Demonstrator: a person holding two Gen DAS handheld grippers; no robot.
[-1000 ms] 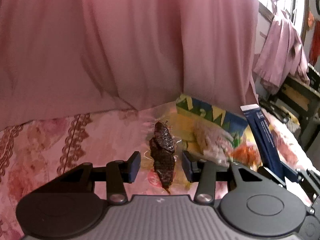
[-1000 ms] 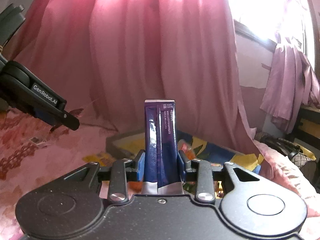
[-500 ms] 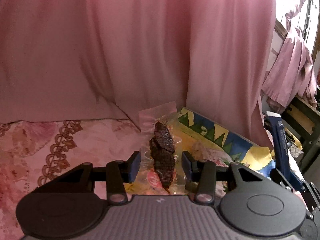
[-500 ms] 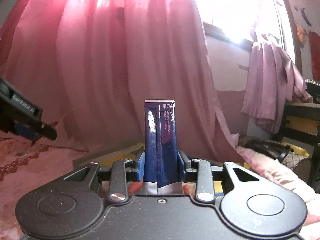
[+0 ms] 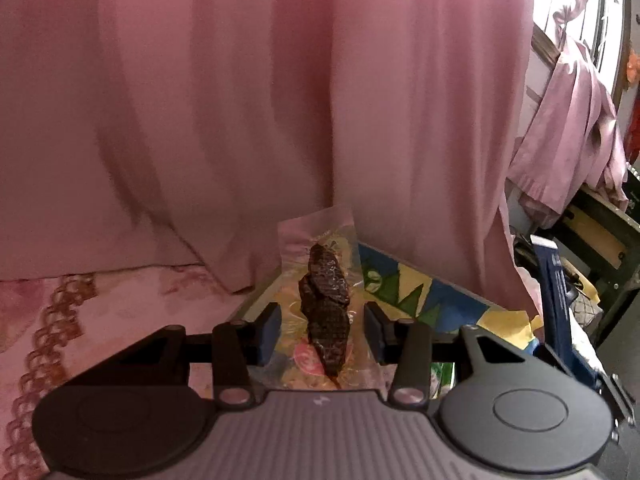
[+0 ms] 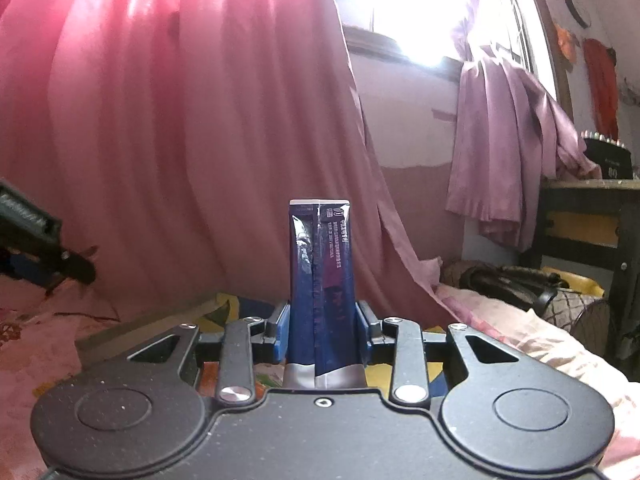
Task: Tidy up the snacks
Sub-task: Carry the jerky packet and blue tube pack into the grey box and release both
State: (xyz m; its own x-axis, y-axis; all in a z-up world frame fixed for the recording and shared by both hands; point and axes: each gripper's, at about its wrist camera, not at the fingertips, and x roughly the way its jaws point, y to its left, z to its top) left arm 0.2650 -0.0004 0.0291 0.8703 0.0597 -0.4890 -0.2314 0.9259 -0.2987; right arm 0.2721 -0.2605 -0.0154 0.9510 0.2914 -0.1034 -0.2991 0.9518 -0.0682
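My left gripper is shut on a clear snack packet with dark dried pieces inside, held upright above the near corner of a colourful box on the bed. My right gripper is shut on a dark blue snack pouch, held upright above the same box. The blue pouch also shows at the right edge of the left wrist view. The left gripper shows at the left edge of the right wrist view.
A pink curtain hangs close behind the box. The pink floral bedspread stretches left. A dark table with draped purple cloth and a black bag stand at the right.
Both grippers have lifted and tilted upward with their packets; the box contents have dropped out of view, and the right view now shows more window and curtain.
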